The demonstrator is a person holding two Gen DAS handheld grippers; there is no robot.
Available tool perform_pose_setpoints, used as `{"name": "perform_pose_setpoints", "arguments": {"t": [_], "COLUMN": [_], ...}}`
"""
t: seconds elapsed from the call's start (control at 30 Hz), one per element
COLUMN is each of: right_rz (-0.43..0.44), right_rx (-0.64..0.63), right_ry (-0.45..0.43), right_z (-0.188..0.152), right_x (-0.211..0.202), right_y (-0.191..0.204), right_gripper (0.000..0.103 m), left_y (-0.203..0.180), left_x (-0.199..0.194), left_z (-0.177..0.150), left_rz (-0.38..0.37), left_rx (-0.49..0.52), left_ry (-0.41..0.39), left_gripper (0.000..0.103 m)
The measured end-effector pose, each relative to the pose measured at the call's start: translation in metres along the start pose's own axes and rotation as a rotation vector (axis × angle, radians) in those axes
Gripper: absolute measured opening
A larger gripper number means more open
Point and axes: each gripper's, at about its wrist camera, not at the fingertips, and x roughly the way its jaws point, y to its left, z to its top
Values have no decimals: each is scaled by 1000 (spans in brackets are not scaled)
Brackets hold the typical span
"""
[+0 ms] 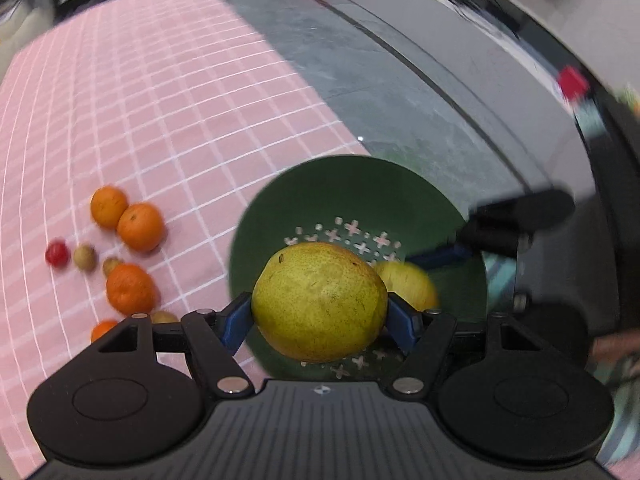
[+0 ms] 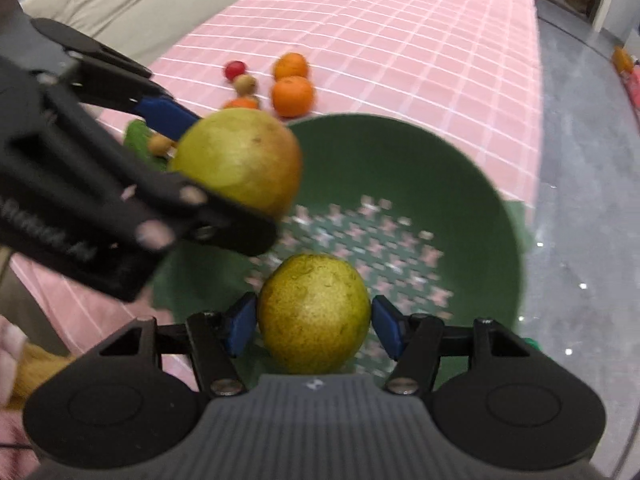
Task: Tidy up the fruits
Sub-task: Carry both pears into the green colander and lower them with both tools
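My left gripper (image 1: 320, 312) is shut on a yellow-green pear (image 1: 320, 302) and holds it over the green perforated bowl (image 1: 352, 188). My right gripper (image 2: 314, 326) has its blue pads on either side of a second pear (image 2: 314, 312), with small gaps showing, low over the same bowl (image 2: 400, 168). The left gripper with its pear (image 2: 240, 164) shows at the left of the right wrist view. The right gripper's pear (image 1: 408, 284) shows blurred in the left wrist view.
Several oranges (image 1: 140, 226), small brown fruits (image 1: 85, 258) and a red one (image 1: 56, 253) lie on the pink checked cloth (image 1: 140, 100) left of the bowl. Grey floor (image 1: 380, 92) lies beyond the cloth. A beige sofa (image 2: 120, 8) stands at the far left.
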Motion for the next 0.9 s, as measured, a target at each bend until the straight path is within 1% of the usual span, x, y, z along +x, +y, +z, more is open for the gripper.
{"name": "perform_pose_setpoints", "arguments": {"t": [0.07, 0.17, 0.3, 0.4, 0.57, 0.67, 0.73, 0.9], "right_rz": [-10, -15, -6, 8, 1, -10, -11, -22], "right_rx": [-9, -75, -146, -194, -275, -337, -361, -420], "right_ry": [1, 8, 31, 52, 95, 114, 126, 138], "right_z": [-3, -7, -12, -11, -6, -6, -5, -3], "right_x": [-4, -3, 0, 4, 12, 15, 17, 17], "right_y": [-9, -12, -17, -20, -16, -9, -5, 5], "right_gripper": [59, 60, 60, 60, 60, 60, 60, 60], "left_y": [-11, -11, -17, -19, -26, -29, -25, -23], "left_x": [6, 19, 35, 47, 62, 70, 74, 79], "left_z": [-1, -3, -7, -8, -8, -7, -6, -9], "left_rz": [9, 3, 57, 83, 84, 109, 86, 77], "left_rx": [47, 37, 114, 156, 200, 248, 228, 240], "left_ry": [18, 71, 112, 140, 184, 192, 198, 197], "left_gripper": [80, 80, 80, 80, 80, 80, 80, 80]}}
